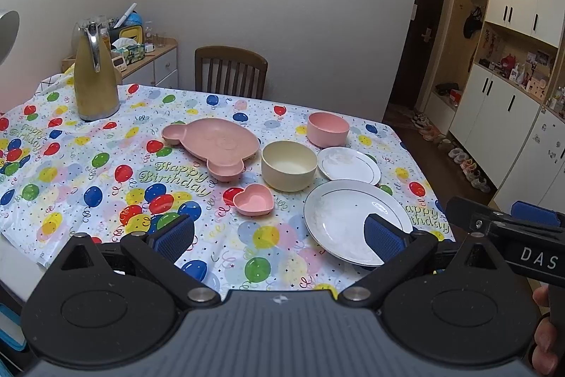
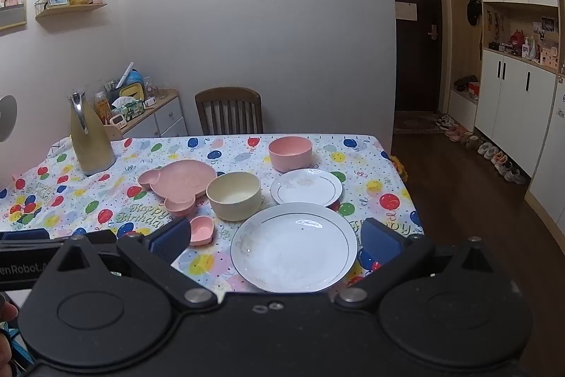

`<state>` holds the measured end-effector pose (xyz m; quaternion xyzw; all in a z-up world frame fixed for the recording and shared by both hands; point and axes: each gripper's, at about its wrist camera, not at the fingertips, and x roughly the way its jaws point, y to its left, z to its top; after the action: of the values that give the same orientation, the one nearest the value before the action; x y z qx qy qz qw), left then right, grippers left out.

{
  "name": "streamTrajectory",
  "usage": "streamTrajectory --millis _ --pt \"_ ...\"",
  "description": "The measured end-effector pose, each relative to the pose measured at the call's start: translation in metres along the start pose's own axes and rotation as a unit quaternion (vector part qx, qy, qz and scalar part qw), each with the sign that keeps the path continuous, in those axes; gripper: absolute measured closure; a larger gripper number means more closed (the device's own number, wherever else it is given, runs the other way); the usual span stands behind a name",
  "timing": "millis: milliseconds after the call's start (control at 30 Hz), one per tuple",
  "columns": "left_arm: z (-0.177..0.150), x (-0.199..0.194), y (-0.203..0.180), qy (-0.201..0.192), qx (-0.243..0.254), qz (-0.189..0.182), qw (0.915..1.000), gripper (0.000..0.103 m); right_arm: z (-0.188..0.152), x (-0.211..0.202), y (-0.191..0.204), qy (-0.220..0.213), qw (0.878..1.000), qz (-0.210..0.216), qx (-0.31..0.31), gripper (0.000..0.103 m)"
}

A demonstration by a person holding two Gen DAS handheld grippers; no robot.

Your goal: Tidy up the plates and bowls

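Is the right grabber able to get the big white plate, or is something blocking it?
Probably yes. The right gripper hangs open just in front of the big white plate, with nothing between them. The yellow bowl and small white plate sit behind it, out of the way.

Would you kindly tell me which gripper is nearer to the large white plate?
Right. The right gripper frames the large white plate between open jaws; the left gripper sits to its left, only one jaw overlapping it.

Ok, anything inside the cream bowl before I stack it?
Nothing shows inside the cream bowl: its pale floor looks bare in both views. The near inner wall is hidden behind its rim, so that strip cannot be checked.
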<state>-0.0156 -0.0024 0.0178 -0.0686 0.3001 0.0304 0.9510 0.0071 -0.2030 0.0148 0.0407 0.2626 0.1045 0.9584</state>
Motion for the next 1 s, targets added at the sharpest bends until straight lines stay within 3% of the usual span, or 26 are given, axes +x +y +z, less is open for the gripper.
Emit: streamTrajectory --millis 433,733,1000 --pt "-0.001 -0.01 0.006 -0.001 0.005 -0.014 0.9999 0.0 -0.005 -0.012 0.005 -0.039 0.999 -0.017 0.008 0.0" --pt "-0.002 -0.008 0.007 -0.001 0.007 -0.024 0.9997 0.0 -0.007 -0.013 -0.002 -0.02 0.999 -0.003 0.037 0.0" --pt "-0.002 -0.01 0.009 -0.008 0.009 -0.036 0.9993 0.0 -0.009 -0.019 0.002 -0.023 0.999 -0.003 0.026 0.0"
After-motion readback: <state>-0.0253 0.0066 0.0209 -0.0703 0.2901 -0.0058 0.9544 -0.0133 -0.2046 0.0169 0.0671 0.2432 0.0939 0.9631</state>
